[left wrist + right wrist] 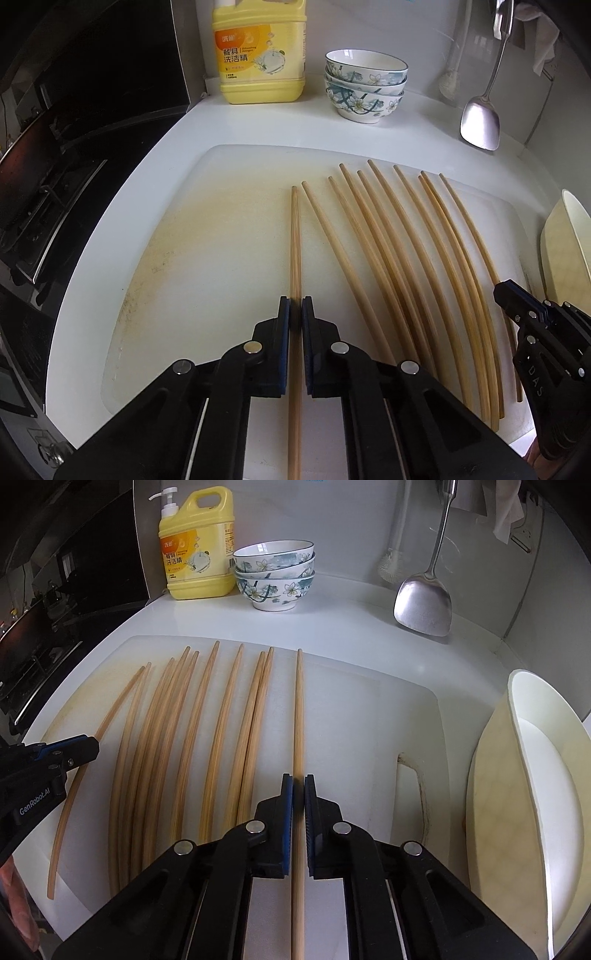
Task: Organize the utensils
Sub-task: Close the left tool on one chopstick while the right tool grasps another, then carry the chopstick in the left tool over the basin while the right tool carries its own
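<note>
Several bamboo chopsticks [399, 258] lie side by side on a white cutting board [207, 236]. My left gripper [296, 301] is shut on the leftmost chopstick [295, 229], which runs straight between its blue pads. My right gripper [298, 779] is shut on the rightmost chopstick [298, 709]. The row of chopsticks also shows in the right wrist view [177, 738], on the board [343, 709]. The right gripper shows at the right edge of the left wrist view [506, 291]; the left gripper shows at the left edge of the right wrist view [86, 747].
A yellow dish soap bottle [258, 59] and three stacked floral bowls [365, 85] stand at the back. A metal spatula [480, 122] and a brush [391, 565] hang on the wall. A cream container [528, 805] stands right of the board. A stove [55, 177] is at the left.
</note>
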The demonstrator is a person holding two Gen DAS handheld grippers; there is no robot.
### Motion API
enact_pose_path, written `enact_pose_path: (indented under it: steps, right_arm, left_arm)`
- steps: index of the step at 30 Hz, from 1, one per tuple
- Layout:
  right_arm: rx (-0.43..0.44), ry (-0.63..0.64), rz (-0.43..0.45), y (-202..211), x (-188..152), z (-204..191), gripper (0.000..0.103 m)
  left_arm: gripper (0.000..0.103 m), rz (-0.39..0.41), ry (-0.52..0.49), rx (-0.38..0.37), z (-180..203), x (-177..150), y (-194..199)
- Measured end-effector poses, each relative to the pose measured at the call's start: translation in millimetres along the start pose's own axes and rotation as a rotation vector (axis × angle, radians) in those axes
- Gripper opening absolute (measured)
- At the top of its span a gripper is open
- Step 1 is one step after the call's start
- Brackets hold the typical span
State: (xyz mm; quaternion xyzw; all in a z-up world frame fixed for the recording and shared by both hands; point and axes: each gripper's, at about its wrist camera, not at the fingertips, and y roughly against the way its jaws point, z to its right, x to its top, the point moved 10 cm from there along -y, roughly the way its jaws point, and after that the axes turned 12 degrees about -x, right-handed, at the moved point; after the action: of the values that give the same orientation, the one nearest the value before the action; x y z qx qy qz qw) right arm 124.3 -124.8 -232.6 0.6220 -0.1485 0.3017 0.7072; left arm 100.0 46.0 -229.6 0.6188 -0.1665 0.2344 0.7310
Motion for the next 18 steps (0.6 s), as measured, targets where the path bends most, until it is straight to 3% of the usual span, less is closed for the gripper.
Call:
enact_pose_path:
  steps: [9,18]
  right_arm:
    - [0.024,-0.079,-0.029,3.0,-2.0,5.6,0.006]
    - [0.034,-0.144,-0.013,24.0,2.9,5.6,0.006]
  left_arm:
    - [0.007,-0.023,0.014,-0.051,-3.4,-2.9,3.9]
    - [0.007,-0.008,-0.044,-0.078,-3.0,6.0,28.7]
